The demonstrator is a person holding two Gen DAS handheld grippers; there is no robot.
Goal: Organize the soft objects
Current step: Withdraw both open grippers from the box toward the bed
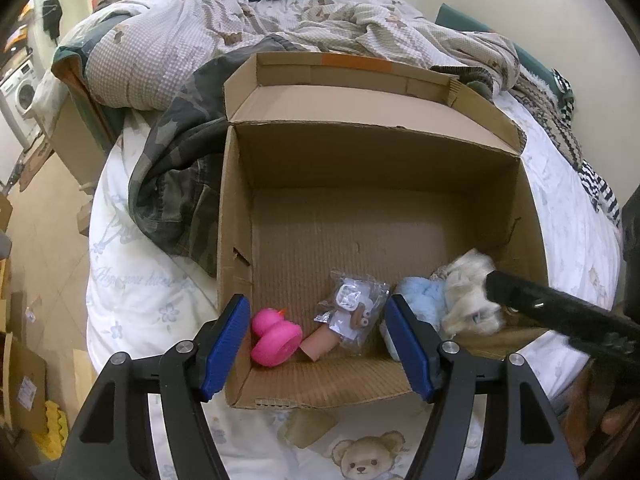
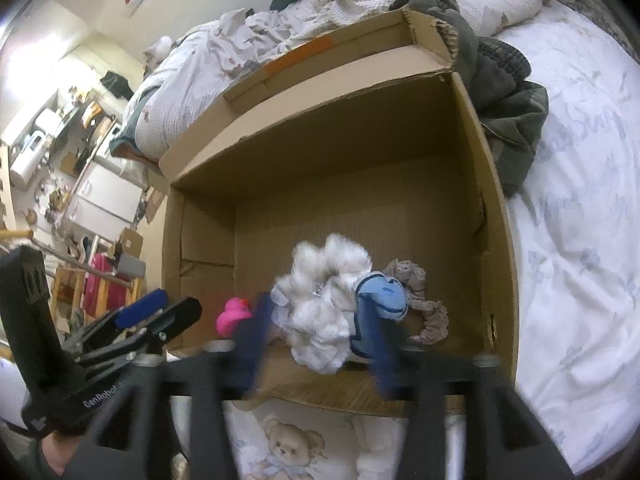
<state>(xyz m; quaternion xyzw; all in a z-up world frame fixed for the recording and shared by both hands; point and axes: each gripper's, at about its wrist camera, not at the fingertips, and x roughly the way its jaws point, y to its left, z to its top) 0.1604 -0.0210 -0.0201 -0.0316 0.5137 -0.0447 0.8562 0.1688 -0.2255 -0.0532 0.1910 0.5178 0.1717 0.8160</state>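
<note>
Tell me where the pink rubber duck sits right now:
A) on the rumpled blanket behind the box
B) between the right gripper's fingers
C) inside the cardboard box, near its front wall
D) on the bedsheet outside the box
C: the pink rubber duck rests on the floor of the cardboard box, close to its near wall, untouched by either gripper.

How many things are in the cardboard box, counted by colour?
Pink: 1, the rubber duck
Light blue: 1, the fluffy toy
White: 1, the fluffy toy
Beige: 1, the knitted scrunchie
Clear: 1, the plastic packet
Tan: 1, a small cylinder
Total: 6
</note>
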